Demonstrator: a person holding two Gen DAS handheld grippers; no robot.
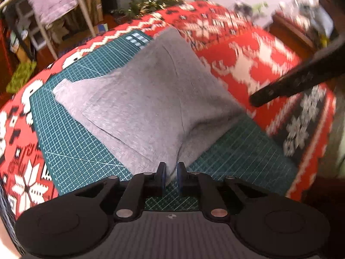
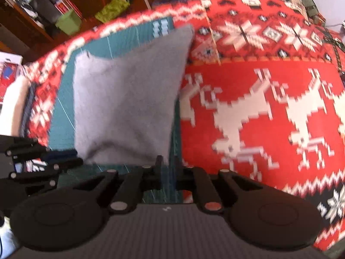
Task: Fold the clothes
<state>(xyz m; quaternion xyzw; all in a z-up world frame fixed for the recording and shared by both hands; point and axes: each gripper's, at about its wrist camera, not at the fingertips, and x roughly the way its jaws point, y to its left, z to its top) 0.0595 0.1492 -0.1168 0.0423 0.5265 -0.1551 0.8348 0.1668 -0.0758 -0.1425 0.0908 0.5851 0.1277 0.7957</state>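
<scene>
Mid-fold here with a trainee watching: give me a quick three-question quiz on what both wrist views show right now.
1. True or false: the left gripper pinches a corner of the grey garment.
2. What lies directly under the garment? A) bare wood B) green cutting mat C) a tray
3. Fill in: the red blanket shows white ______ figures.

Key: 1 true; 2 B; 3 reindeer. Whether the right gripper grips cloth cannot be told; the frame is blurred.

right gripper (image 2: 167, 165) blurred, grip on grey garment (image 2: 129, 99) unclear, garment's near edge hidden
</scene>
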